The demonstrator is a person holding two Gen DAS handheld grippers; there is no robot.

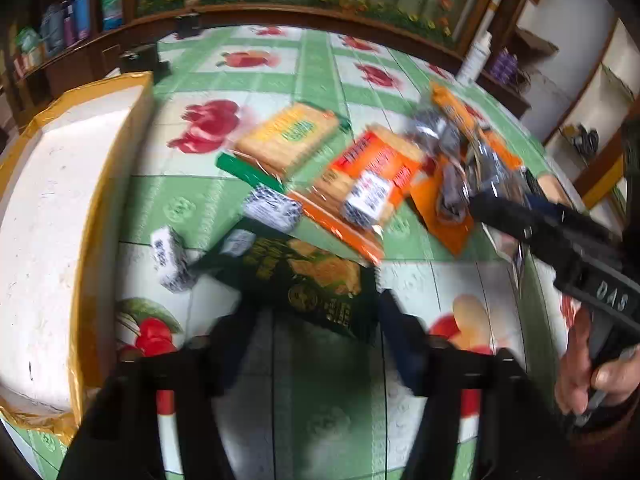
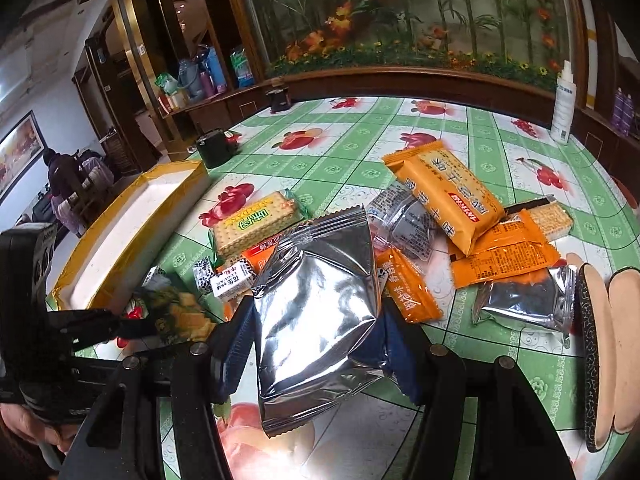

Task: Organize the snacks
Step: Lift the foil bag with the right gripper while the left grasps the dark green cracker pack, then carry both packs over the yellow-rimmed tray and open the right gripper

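Note:
My left gripper (image 1: 310, 316) is open, its fingers either side of the near edge of a dark green cracker packet (image 1: 304, 276) lying on the table; the packet also shows in the right wrist view (image 2: 180, 316). My right gripper (image 2: 316, 344) is shut on a silver foil packet (image 2: 316, 308), held above the table. Loose snacks lie in a pile: a yellow cracker pack (image 1: 288, 136), an orange-labelled cracker pack (image 1: 372, 176), orange packets (image 2: 444, 196), small white candies (image 1: 170, 258). A white tray with yellow tape edges (image 1: 52, 216) stands at the left.
The round table has a green fruit-print cloth (image 1: 328, 400). A white spray bottle (image 2: 562, 100) stands at the back right, dark small objects (image 2: 214, 146) at the back left. A dark-rimmed plate stack (image 2: 604, 352) is at the right edge. Shelving surrounds the table.

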